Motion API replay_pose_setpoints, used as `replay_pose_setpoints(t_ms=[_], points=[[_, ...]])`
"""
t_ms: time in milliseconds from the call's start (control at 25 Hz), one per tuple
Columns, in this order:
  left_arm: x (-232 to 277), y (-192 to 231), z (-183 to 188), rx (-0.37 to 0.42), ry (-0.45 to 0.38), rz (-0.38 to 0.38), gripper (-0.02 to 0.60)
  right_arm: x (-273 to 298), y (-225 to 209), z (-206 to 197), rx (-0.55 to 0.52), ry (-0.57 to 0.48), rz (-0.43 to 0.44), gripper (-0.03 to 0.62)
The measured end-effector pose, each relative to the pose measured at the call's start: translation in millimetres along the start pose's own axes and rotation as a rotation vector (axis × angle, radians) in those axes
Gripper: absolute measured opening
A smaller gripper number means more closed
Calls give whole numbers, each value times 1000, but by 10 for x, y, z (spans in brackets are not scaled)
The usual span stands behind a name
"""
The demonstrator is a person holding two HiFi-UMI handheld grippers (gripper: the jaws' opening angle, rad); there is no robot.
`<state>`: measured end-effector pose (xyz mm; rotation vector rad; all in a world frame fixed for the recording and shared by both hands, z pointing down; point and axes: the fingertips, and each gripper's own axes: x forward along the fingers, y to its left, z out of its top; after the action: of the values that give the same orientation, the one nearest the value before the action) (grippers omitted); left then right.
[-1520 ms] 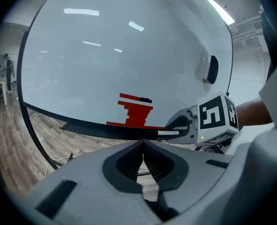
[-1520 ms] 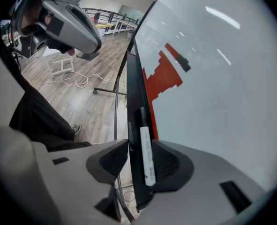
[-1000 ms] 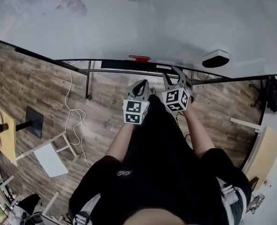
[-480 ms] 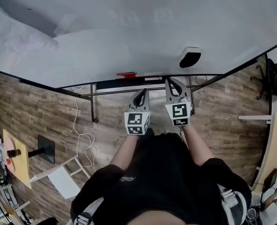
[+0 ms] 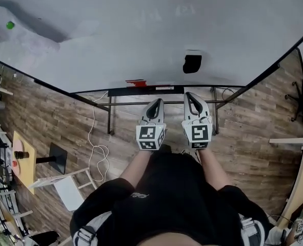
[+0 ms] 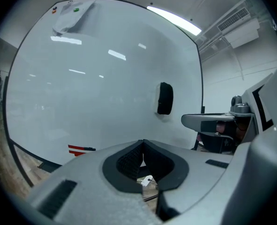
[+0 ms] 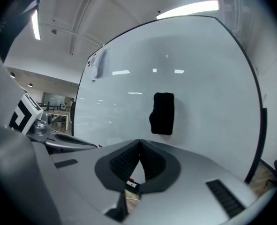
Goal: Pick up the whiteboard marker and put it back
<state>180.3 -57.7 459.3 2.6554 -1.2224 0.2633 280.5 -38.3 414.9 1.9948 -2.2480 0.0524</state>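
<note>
A red whiteboard marker (image 5: 136, 83) lies on the tray ledge (image 5: 156, 90) along the bottom edge of the big whiteboard (image 5: 141, 29); the left gripper view shows it too, low on the left (image 6: 81, 149). My left gripper (image 5: 155, 104) and right gripper (image 5: 193, 97) are side by side in front of the ledge, both shut with nothing between the pads. They point at the board, right of the marker and apart from it. A black eraser (image 5: 192, 63) sticks to the board above my right gripper and sits straight ahead in the right gripper view (image 7: 162, 113).
The board's metal stand (image 5: 110, 118) reaches down to the wooden floor, where a white cable (image 5: 96, 147) trails. A small wooden table (image 5: 24, 158) and a white stool (image 5: 64, 186) are at the left. A green magnet (image 5: 9, 25) is on the board's far left.
Both grippers have risen toward the whiteboard's ledge. The right gripper's jaws have shut and it has rolled upright. The head view has tilted up, showing more of the board.
</note>
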Motion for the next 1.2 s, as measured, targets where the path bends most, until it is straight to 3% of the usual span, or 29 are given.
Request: replay_pose_setpoints(t_ms=[280, 440, 760, 1040, 1200], points=[[-308, -453, 151, -27, -38, 16, 8, -514, -129, 172, -9, -83, 22, 3], [-560, -639, 159, 12, -38, 56, 8, -828, -187, 156, 16, -106, 38, 3], [-813, -673, 107, 62, -14, 71, 8, -1058, -160, 149, -18, -110, 48, 3], [-876, -675, 489, 79, -111, 11, 8, -1167, -179, 404, -45, -120, -5, 3], [-956, -515, 632, 102, -135, 22, 8, -1155, -12, 648, -51, -134, -17, 3]])
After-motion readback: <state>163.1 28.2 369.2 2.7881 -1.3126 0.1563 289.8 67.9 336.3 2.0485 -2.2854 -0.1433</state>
